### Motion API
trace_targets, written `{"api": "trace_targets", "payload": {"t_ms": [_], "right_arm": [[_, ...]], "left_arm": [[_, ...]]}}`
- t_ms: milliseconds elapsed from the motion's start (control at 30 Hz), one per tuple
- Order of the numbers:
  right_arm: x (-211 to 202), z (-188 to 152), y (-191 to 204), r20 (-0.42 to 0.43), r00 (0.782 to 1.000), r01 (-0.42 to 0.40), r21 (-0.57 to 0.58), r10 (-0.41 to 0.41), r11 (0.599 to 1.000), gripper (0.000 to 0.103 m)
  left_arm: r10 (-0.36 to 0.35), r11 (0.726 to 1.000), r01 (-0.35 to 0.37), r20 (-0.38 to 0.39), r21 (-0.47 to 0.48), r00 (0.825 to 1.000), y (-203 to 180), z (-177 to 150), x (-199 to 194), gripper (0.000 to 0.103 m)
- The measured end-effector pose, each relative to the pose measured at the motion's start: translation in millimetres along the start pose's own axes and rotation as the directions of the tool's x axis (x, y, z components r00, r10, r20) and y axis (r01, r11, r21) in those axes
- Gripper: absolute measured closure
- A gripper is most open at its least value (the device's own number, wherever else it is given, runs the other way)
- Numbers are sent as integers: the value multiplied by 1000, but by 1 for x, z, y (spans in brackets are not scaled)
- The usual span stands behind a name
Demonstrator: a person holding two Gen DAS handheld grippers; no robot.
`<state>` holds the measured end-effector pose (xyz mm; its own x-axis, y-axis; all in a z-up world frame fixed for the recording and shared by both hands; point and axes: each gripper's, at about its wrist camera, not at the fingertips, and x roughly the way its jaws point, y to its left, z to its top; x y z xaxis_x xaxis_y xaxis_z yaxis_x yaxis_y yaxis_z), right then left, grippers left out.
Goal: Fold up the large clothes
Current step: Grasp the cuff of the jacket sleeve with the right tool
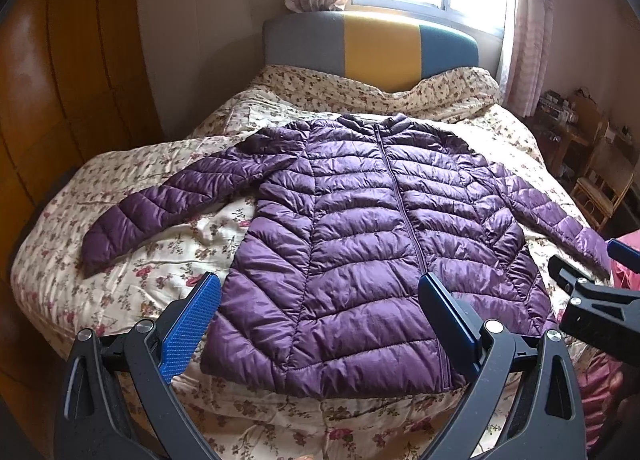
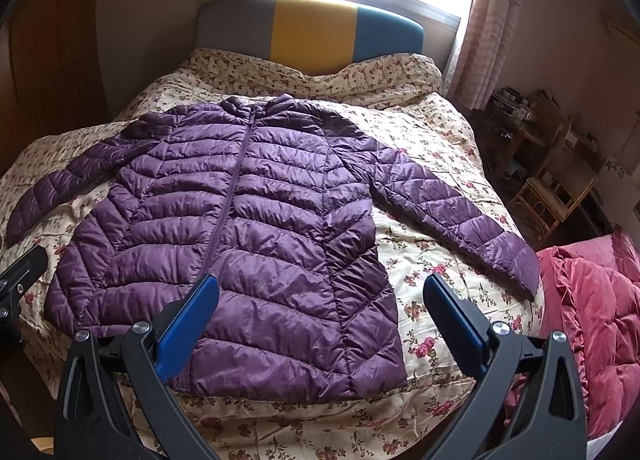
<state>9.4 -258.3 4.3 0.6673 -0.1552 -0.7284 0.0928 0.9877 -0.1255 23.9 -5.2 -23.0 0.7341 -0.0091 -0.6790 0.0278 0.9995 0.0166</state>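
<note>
A purple quilted puffer jacket (image 1: 352,228) lies flat, front up and zipped, on the floral bedspread (image 1: 132,260), both sleeves spread out to the sides. It also shows in the right wrist view (image 2: 248,228). My left gripper (image 1: 320,284) is open and empty, hovering above the jacket's hem. My right gripper (image 2: 320,286) is open and empty above the jacket's lower right side. The right gripper also shows at the right edge of the left wrist view (image 1: 580,260), near the right cuff (image 1: 592,248).
A headboard (image 1: 380,48) in grey, yellow and teal stands at the far end under a bright window. A pink quilt (image 2: 592,308) lies right of the bed. Wooden furniture and a rattan chair (image 2: 552,192) stand far right. A wooden wardrobe (image 1: 48,100) is on the left.
</note>
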Motion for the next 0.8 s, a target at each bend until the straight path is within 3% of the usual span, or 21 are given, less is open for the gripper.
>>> {"api": "trace_targets", "payload": {"t_ms": [400, 600, 800], "right_arm": [[51, 4, -44, -60, 994, 101, 70, -96, 992, 2], [91, 4, -104, -110, 976, 206, 163, -190, 965, 2], [140, 3, -189, -170, 946, 312, 258, -275, 914, 2]], "left_arm": [[-44, 999, 45, -57, 24, 997, -12, 6, 52, 5], [-87, 996, 87, -92, -1, 992, -6, 12, 93, 4], [-44, 999, 46, -101, 14, 994, -1, 25, 136, 4]]}}
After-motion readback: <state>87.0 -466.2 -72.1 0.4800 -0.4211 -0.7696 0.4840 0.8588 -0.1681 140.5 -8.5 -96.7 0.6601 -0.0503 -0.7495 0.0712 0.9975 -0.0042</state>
